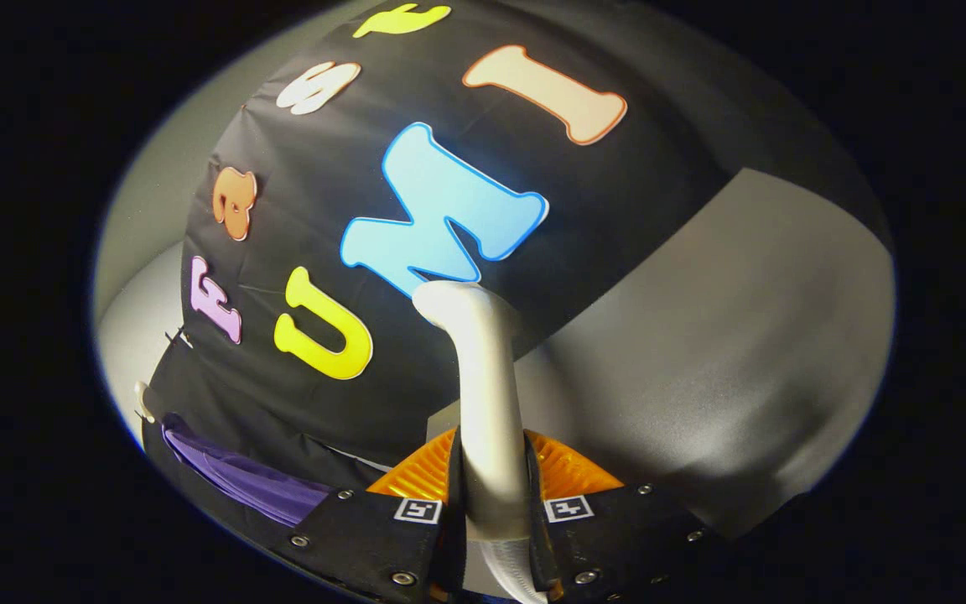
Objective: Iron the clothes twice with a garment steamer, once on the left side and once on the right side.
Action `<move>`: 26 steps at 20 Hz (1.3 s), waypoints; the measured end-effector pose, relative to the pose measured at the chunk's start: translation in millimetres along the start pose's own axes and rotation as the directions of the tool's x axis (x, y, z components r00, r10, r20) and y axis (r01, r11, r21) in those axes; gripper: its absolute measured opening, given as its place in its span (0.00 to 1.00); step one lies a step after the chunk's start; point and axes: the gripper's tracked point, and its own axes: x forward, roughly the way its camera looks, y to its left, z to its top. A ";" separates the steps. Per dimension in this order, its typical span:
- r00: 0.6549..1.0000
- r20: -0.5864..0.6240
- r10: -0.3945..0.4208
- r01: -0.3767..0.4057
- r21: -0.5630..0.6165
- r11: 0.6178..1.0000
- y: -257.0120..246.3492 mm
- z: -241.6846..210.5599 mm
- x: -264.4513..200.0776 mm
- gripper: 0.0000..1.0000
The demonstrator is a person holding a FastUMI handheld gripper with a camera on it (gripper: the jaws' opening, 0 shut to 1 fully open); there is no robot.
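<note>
Black cloth forms the booth wall (349,210), slightly creased, with a smooth grey panel (726,352) to one side of it. Tongs (493,503) are closed on the garment steamer (483,394), both fingers pressed against its sides. Steamer body is a smooth, pale, rounded column rising from between the fingers and bending over at its top, covering part of the wall beyond. Purple fabric (248,482), folded and soft, lies low beside the fingers; probably the clothes, though little of it shows.
</note>
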 end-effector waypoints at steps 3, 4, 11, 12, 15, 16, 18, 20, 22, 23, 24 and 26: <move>0.997 0.073 0.023 -0.023 -0.002 1.000 30.2 -4.2 -27.1 0.30; 0.995 0.101 0.019 -0.016 -0.024 1.000 38.6 -9.2 -35.0 0.30; 0.965 0.262 -0.015 0.054 -0.143 0.988 121.7 -63.2 -113.0 0.30; 0.959 0.283 -0.010 0.059 -0.165 0.985 137.3 -74.8 -124.6 0.30; 0.933 0.361 0.001 0.078 -0.205 0.976 177.7 -109.0 -153.3 0.30; 0.921 0.390 0.008 0.086 -0.222 0.971 191.8 -121.7 -162.6 0.30; 0.903 0.428 0.027 0.100 -0.273 0.957 218.2 -147.9 -177.6 0.30; 0.890 0.452 0.053 0.106 -0.317 0.942 245.4 -171.6 -189.8 0.30; 0.875 0.480 0.064 0.127 -0.356 0.926 265.6 -189.1 -198.3 0.30; 0.866 0.495 0.068 0.141 -0.373 0.917 274.6 -197.1 -202.3 0.30; 0.860 0.504 0.071 0.154 -0.392 0.907 284.4 -205.2 -204.1 0.30; 0.855 0.514 0.078 0.180 -0.433 0.883 298.6 -219.4 -203.0 0.30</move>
